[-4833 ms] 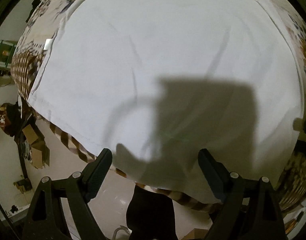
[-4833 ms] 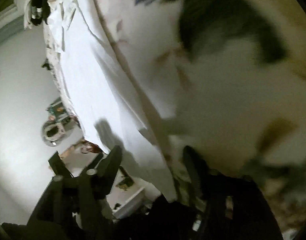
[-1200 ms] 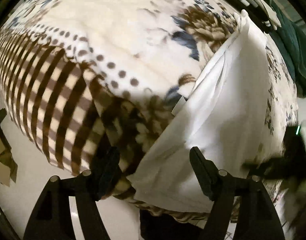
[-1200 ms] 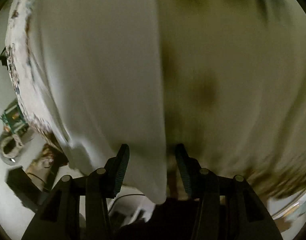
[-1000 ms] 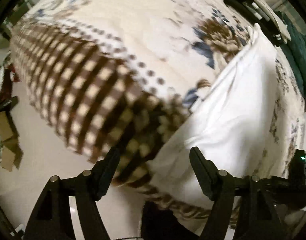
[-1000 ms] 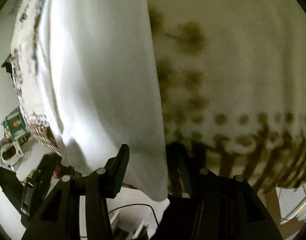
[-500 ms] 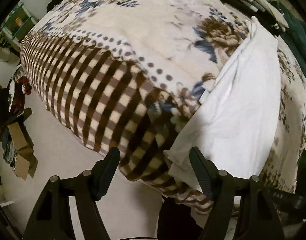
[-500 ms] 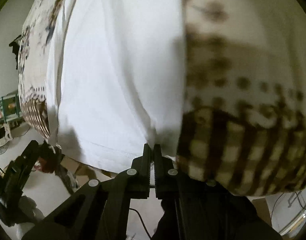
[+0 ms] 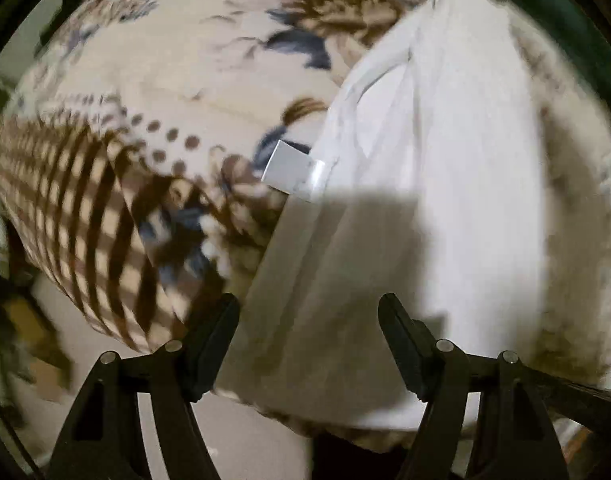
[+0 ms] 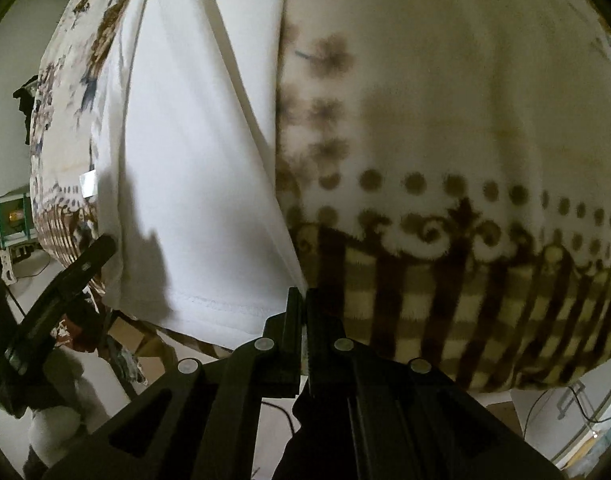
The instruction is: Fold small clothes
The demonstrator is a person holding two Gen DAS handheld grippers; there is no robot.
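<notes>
A white garment (image 9: 437, 184) lies folded into a long strip on a floral and checked blanket (image 9: 145, 92). A white tag (image 9: 293, 172) sticks out from its left edge. My left gripper (image 9: 307, 340) is open, its jaws wide apart over the garment's near left corner. In the right wrist view the garment (image 10: 193, 152) runs up the left half. My right gripper (image 10: 303, 304) is shut on the garment's near right hem corner. The left gripper's body (image 10: 53, 300) shows at the lower left of that view.
The blanket (image 10: 445, 128) covers a bed whose near edge drops to a pale floor (image 9: 241, 432). Cardboard and clutter (image 10: 125, 340) sit on the floor below the bed edge. A green stand (image 10: 9, 216) is at the far left.
My left gripper has moved right and closer, from beside the garment's corner to over it, still open. My right gripper closed on the hem corner half a second ago and stays shut.
</notes>
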